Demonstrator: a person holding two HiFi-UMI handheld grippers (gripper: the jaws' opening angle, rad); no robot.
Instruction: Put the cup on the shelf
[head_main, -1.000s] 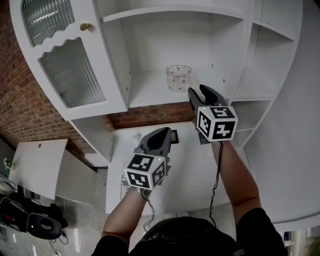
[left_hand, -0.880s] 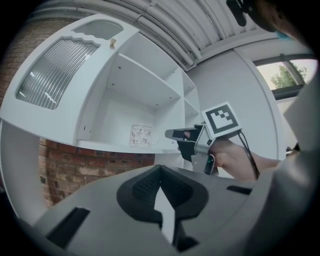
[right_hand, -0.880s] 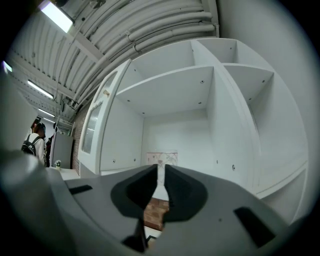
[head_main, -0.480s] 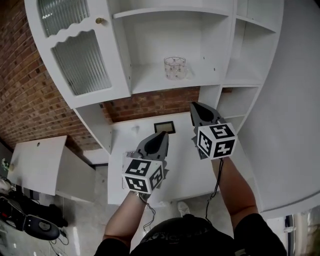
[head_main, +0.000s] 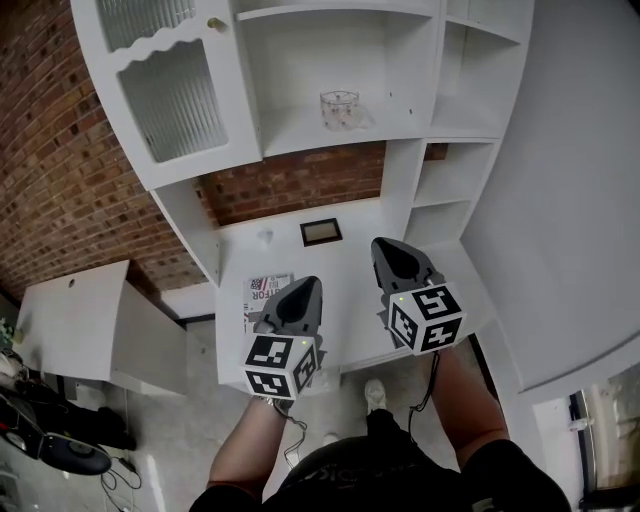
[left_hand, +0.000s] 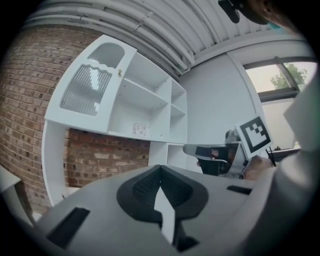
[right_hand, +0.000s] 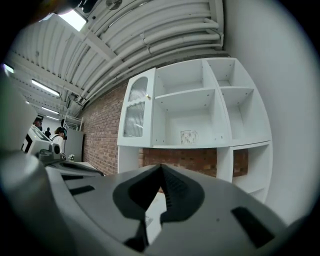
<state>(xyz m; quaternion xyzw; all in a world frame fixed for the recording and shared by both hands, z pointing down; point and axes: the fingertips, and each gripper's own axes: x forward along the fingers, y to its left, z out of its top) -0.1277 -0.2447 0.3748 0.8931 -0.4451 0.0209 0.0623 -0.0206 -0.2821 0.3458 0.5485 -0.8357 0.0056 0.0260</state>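
The clear glass cup (head_main: 340, 108) stands upright on the middle shelf (head_main: 300, 135) of the white cabinet, with nothing touching it. It also shows small and far off as the cup (left_hand: 140, 130) in the left gripper view and the cup (right_hand: 188, 136) in the right gripper view. My right gripper (head_main: 385, 250) is shut and empty, held well below the shelf over the white table. My left gripper (head_main: 305, 290) is beside it, also shut and empty. The jaws meet tip to tip in both gripper views, left gripper (left_hand: 160, 167) and right gripper (right_hand: 161, 167).
The cabinet has a ribbed-glass door (head_main: 175, 95) swung open at the left and empty compartments (head_main: 445, 195) at the right. A small framed picture (head_main: 320, 232) and a printed paper (head_main: 265, 290) lie on the white table (head_main: 350, 300). A brick wall (head_main: 60, 180) is behind, and a low white unit (head_main: 90, 320) is at the left.
My right gripper has drawn back and down from beside the cup and its jaws have closed. The cup stays on the shelf. Both grippers now sit lower, farther from the cabinet.
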